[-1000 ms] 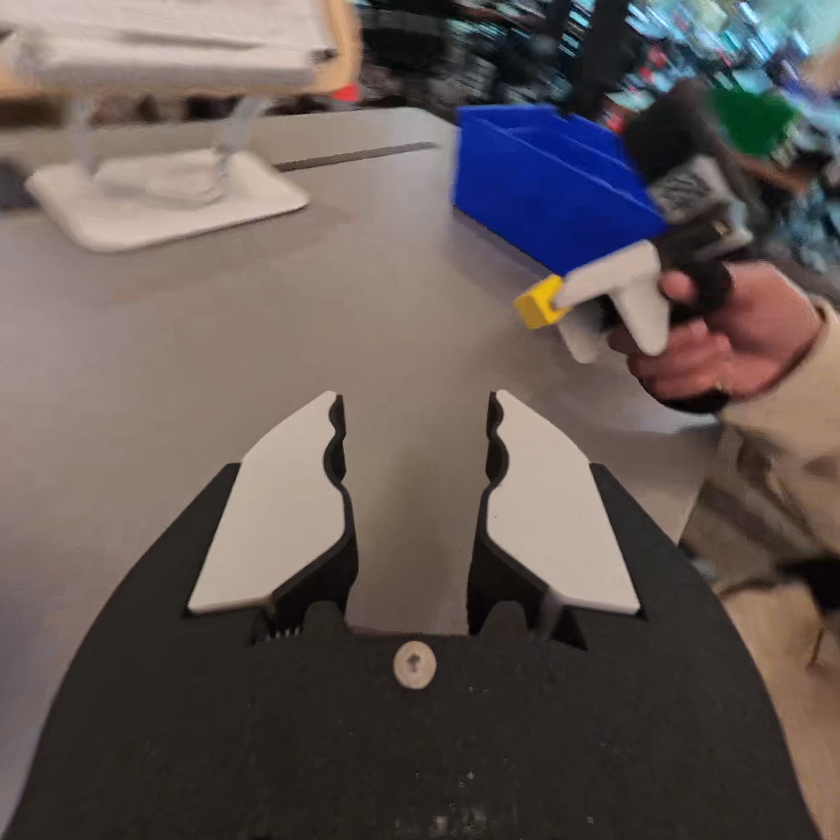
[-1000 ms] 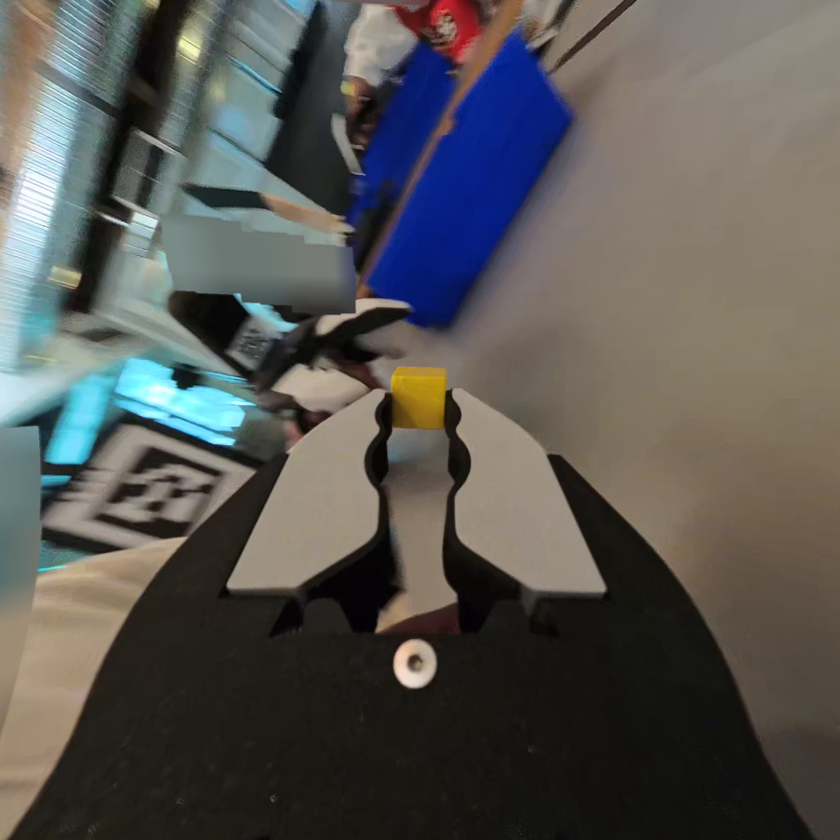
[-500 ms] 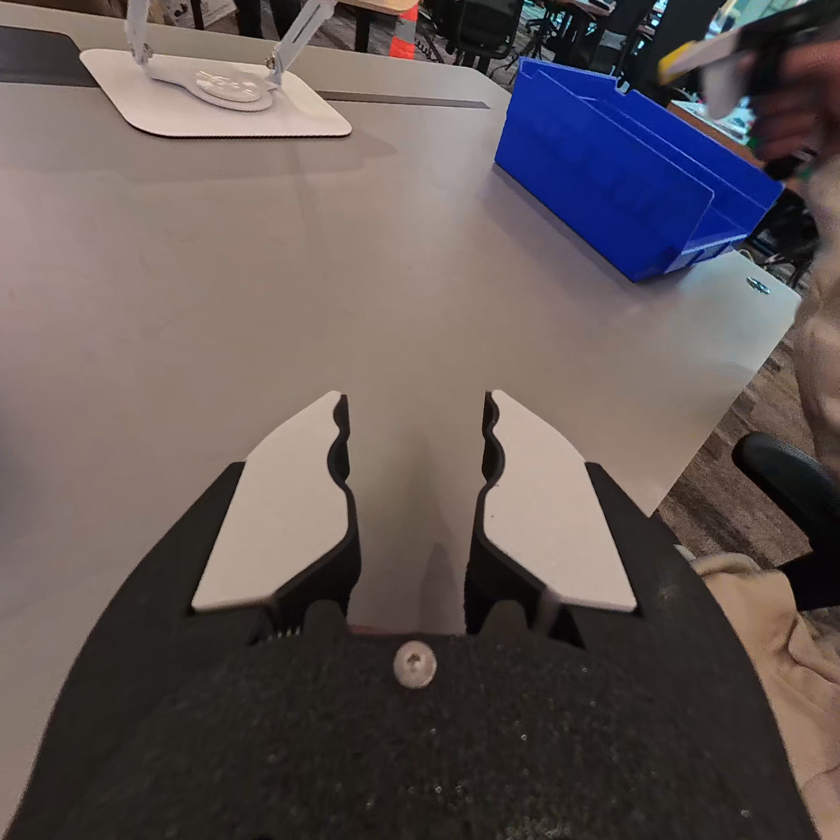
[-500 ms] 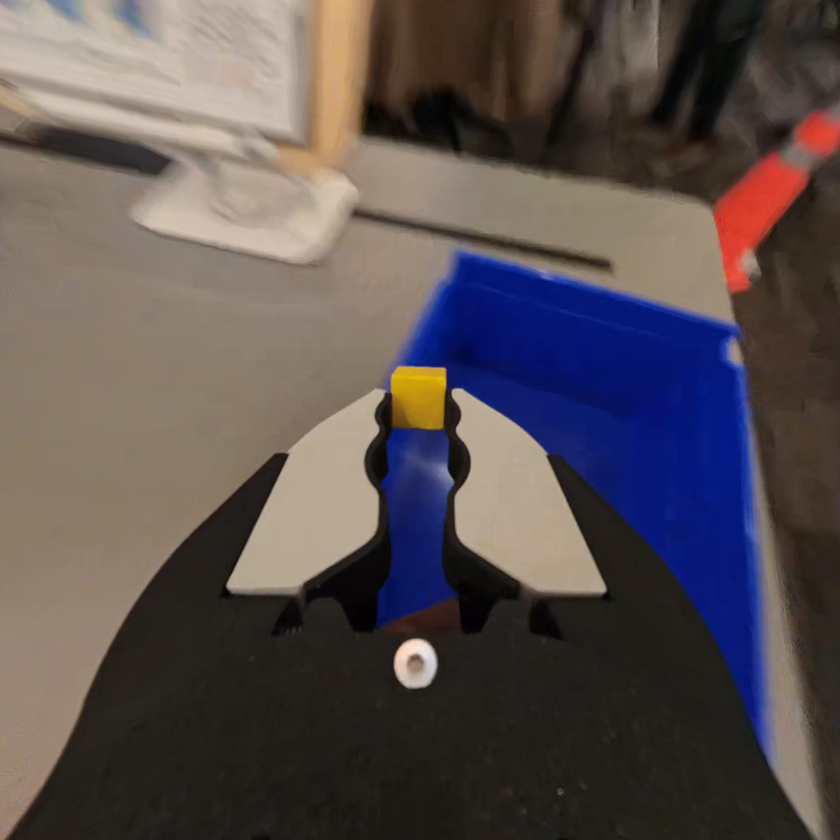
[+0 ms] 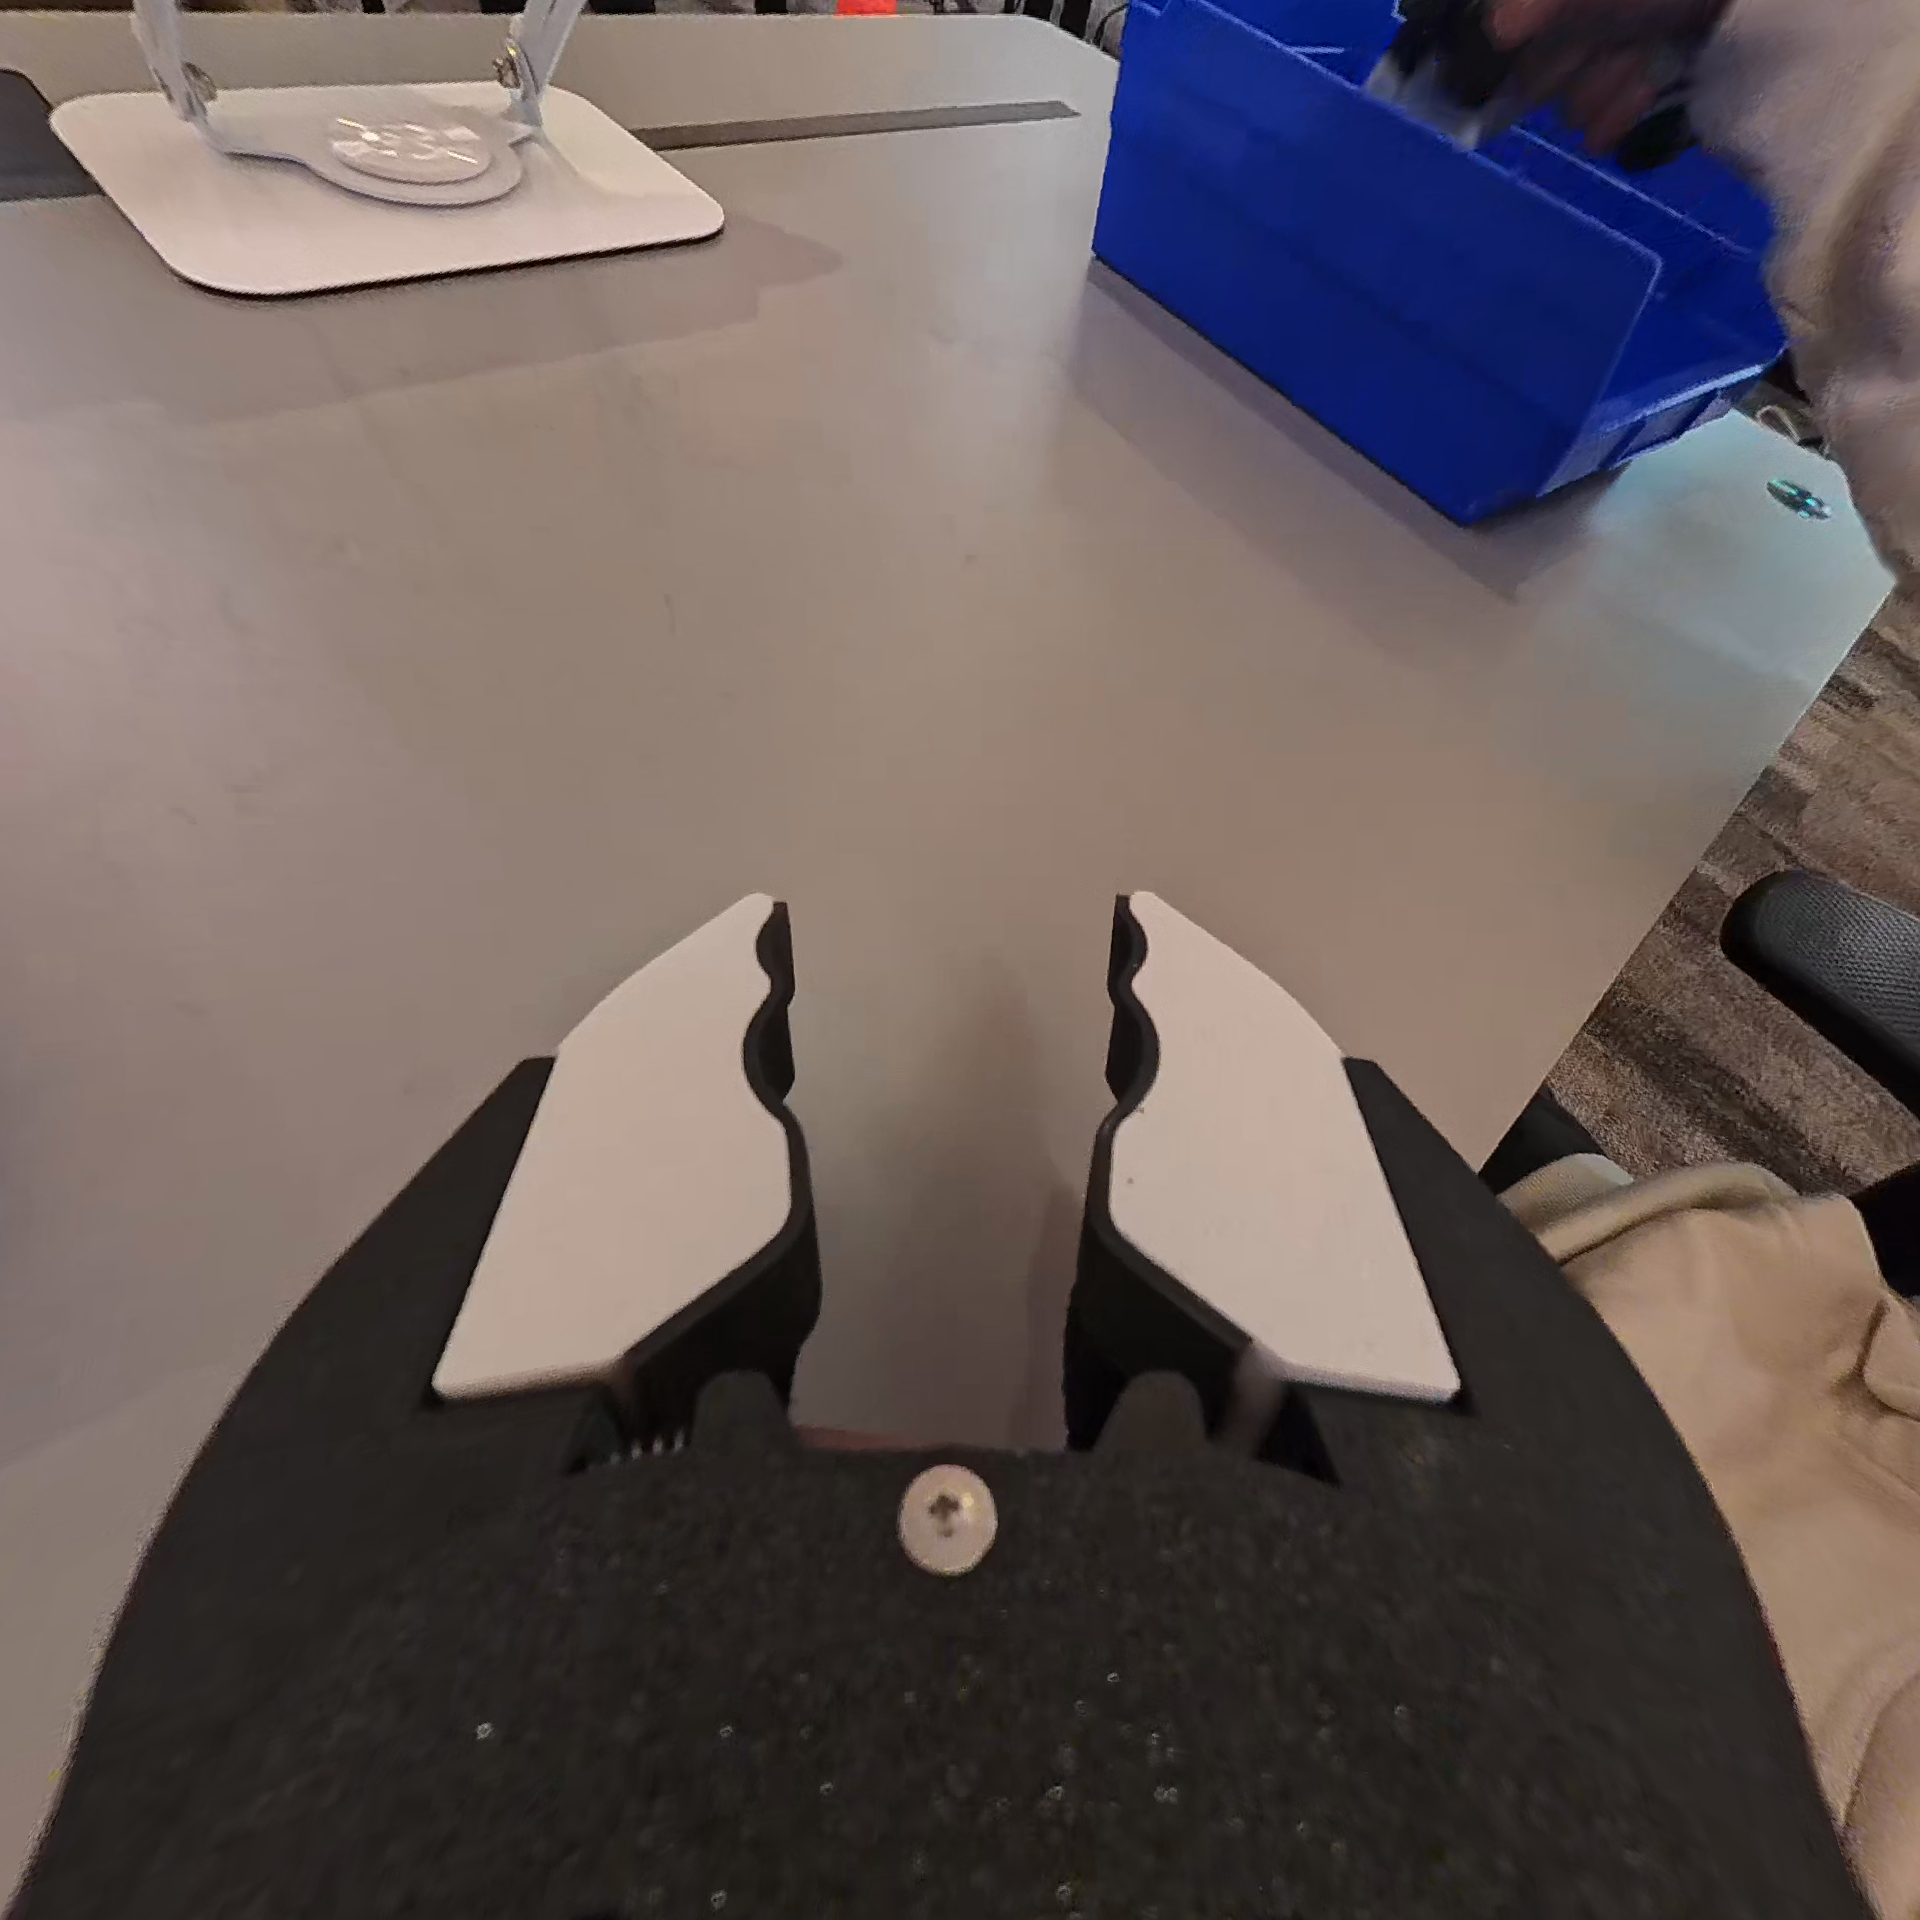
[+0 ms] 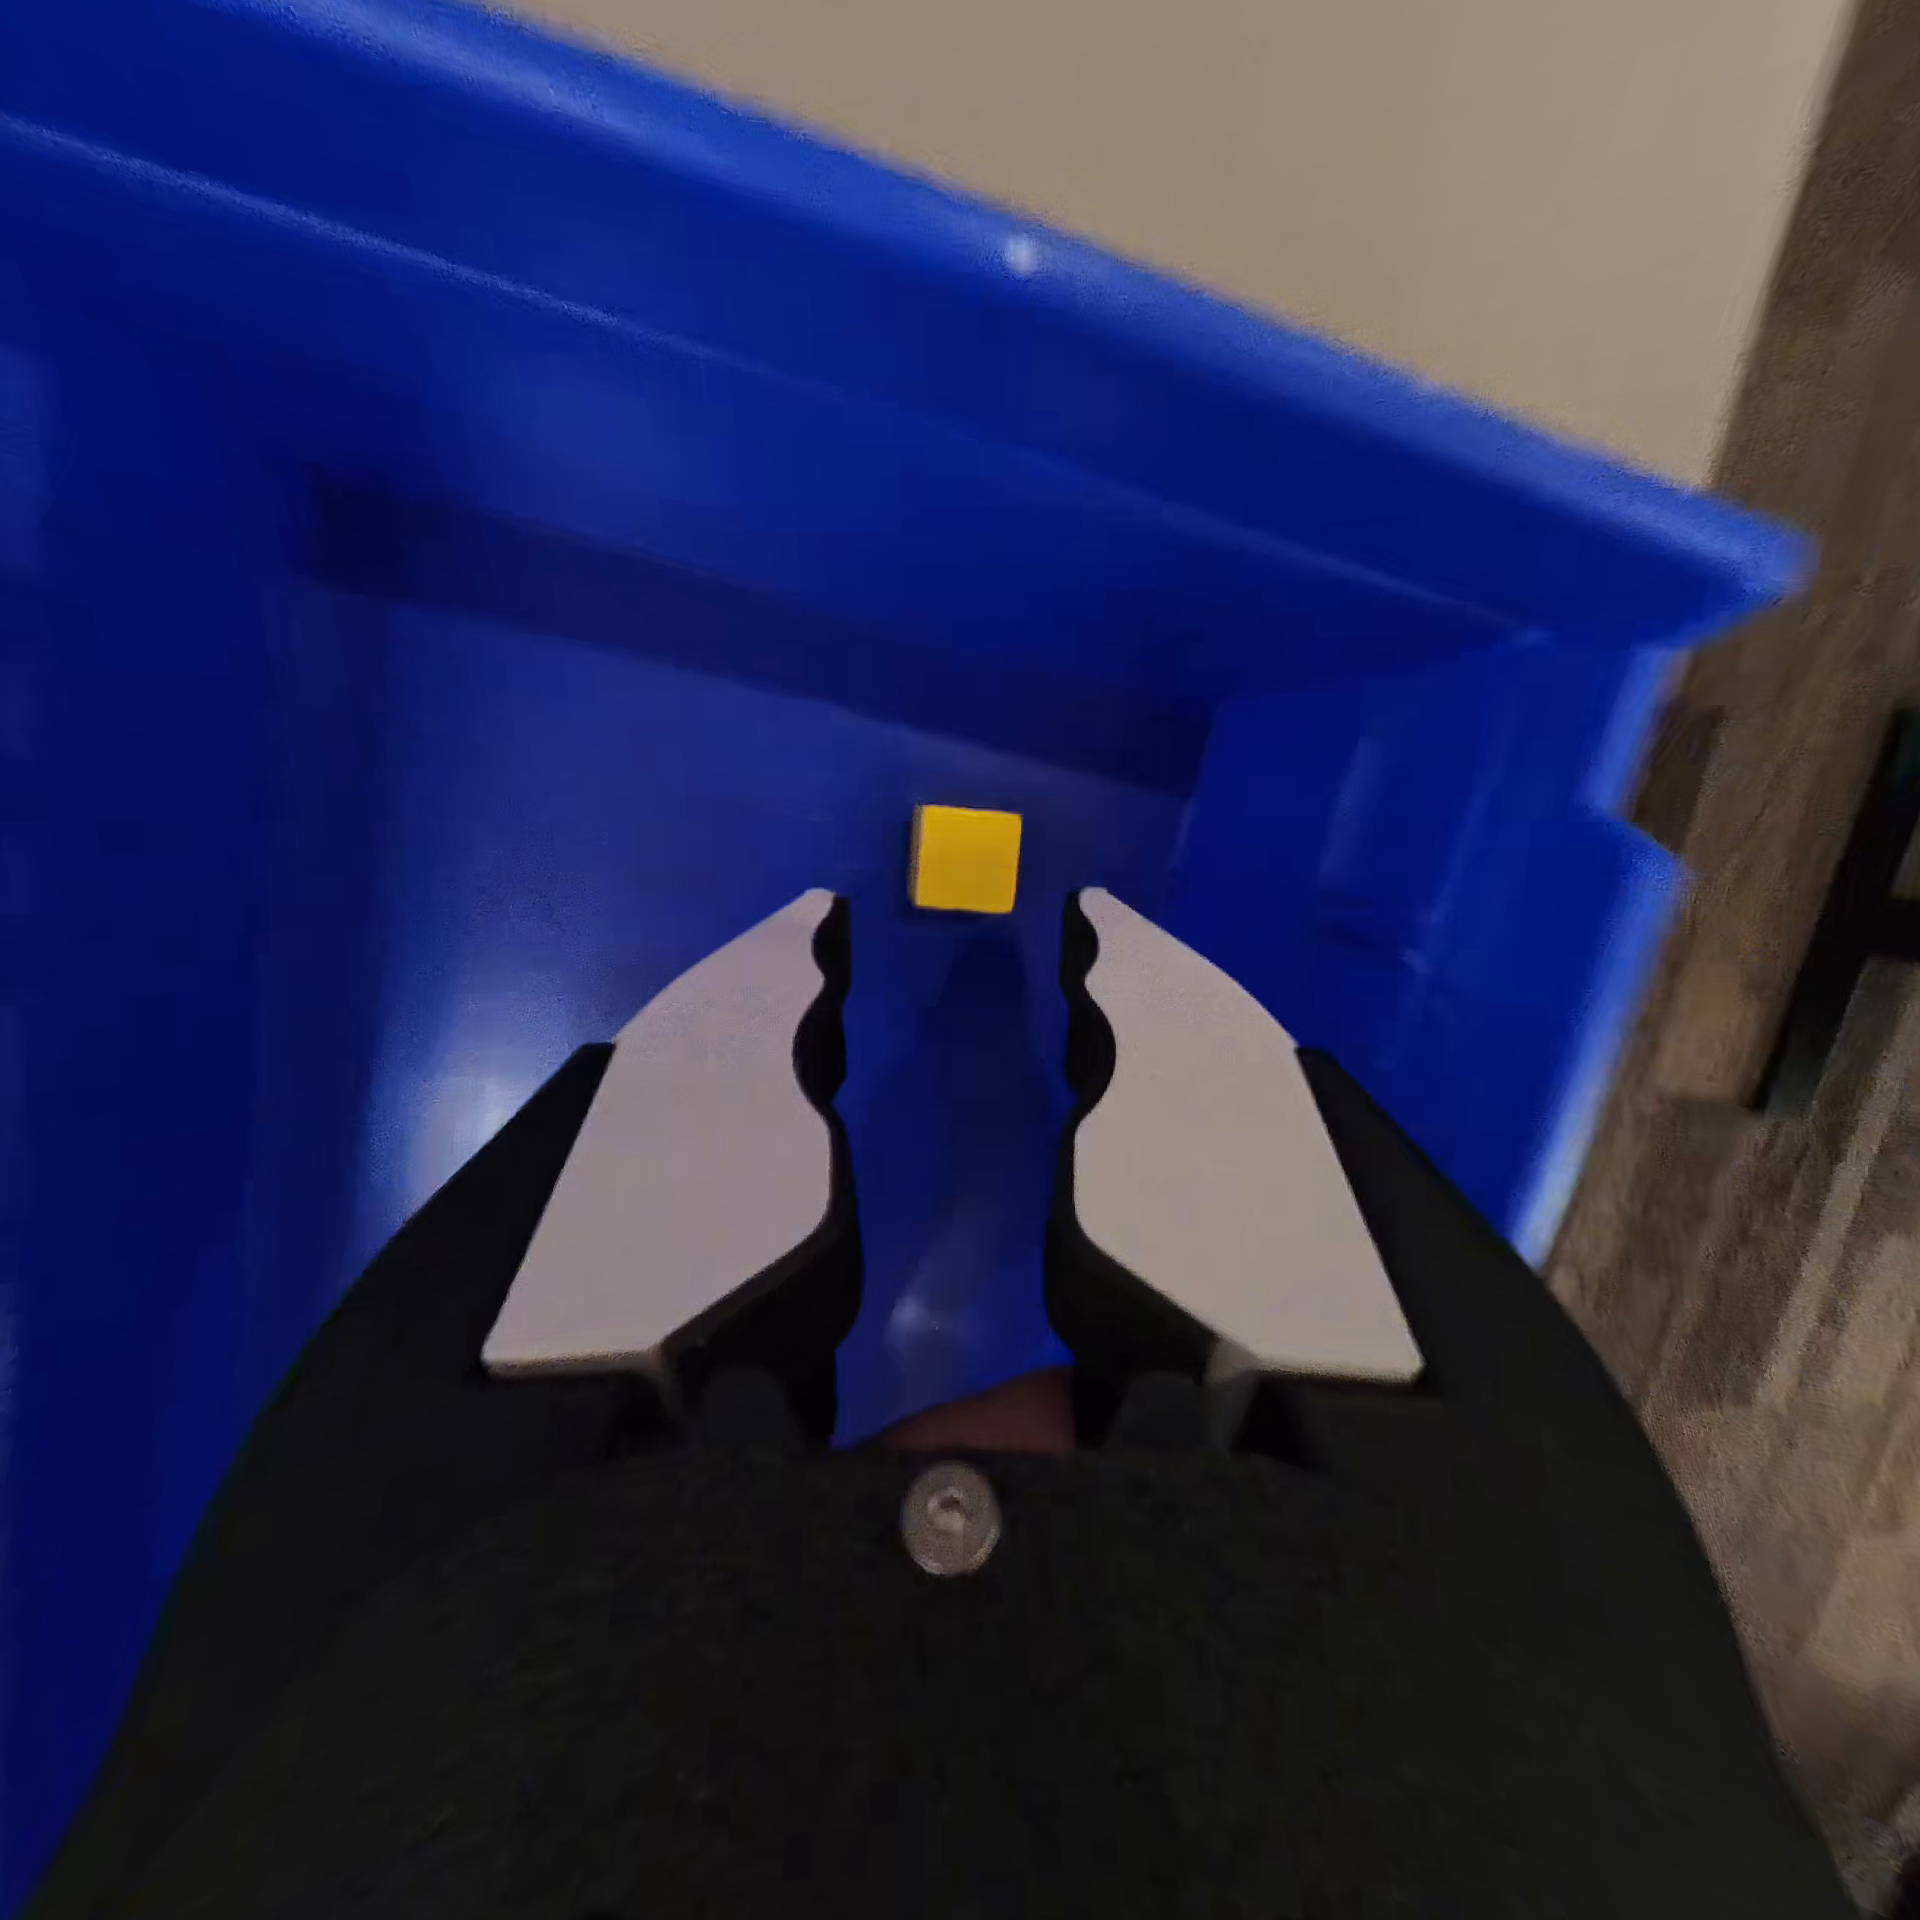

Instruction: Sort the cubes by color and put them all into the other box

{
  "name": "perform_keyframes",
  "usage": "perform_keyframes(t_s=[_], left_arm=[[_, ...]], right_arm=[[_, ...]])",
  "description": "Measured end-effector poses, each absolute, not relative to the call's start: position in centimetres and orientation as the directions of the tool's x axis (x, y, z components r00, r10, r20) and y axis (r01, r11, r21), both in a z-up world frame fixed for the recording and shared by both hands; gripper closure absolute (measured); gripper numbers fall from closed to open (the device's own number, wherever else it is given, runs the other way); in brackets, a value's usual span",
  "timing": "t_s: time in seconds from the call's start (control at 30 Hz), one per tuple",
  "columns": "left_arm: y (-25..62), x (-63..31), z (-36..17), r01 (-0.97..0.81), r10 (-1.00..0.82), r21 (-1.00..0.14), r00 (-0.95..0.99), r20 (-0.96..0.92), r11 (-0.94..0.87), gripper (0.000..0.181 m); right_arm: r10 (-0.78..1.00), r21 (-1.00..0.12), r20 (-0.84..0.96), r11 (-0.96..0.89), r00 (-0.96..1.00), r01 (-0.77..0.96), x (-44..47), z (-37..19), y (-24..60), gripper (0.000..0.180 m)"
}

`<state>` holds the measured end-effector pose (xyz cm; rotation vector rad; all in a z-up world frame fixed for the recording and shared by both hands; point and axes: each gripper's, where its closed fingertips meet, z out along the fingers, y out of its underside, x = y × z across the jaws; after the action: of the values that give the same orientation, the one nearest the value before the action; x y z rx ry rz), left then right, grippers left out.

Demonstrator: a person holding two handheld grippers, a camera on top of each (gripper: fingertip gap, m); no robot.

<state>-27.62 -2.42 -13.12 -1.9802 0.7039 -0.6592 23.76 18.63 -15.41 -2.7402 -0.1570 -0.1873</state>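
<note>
Half a second ago the right gripper (image 6: pixel 956 899) pinched the yellow cube (image 6: pixel 965 860); now its jaws are spread over the blue box (image 6: pixel 727 416), the cube lying inside just beyond its tips. The left gripper (image 5: pixel 951 920) hovers released, well apart.

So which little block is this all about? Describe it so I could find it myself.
Look for the big blue box near the table's right edge. Inside it, near an inner corner, sits a small yellow cube, just beyond the open tips of the right tool. It is the only yellow thing against all that blue, and nothing is gripping it.
</note>
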Motion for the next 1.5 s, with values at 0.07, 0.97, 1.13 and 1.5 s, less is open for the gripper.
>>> perform_keyframes(t_s=[0.07,0.97,1.13,1.5], left_arm=[[-2.3,-28.1,-13.0,-0.201,-0.686,-0.88,0.706,0.175,-0.431,0.123],[-6.7,-33.6,-9.3,-0.244,-0.754,-0.835,0.599,0.27,-0.493,0.126],[-4.5,-42.5,-7.7,-0.382,-0.689,-0.766,0.717,0.108,-0.517,0.126],[14.2,-56.1,-9.3,-0.574,-0.529,-0.383,0.818,-0.227,-0.723,0.126]], right_arm=[[0.115,-0.556,0.145,-0.812,0.983,0.177,20.7,-10.7,17.5,0.14],[0.673,-0.923,-0.194,-0.371,0.714,0.099,-14.1,-12.3,-3.6,0.143],[0.669,-0.921,-0.19,-0.376,0.718,0.106,-13.7,-12.4,-3.0,0.144],[0.667,-0.904,-0.252,-0.422,0.701,0.077,-13.4,-12.9,-2.7,0.148]])
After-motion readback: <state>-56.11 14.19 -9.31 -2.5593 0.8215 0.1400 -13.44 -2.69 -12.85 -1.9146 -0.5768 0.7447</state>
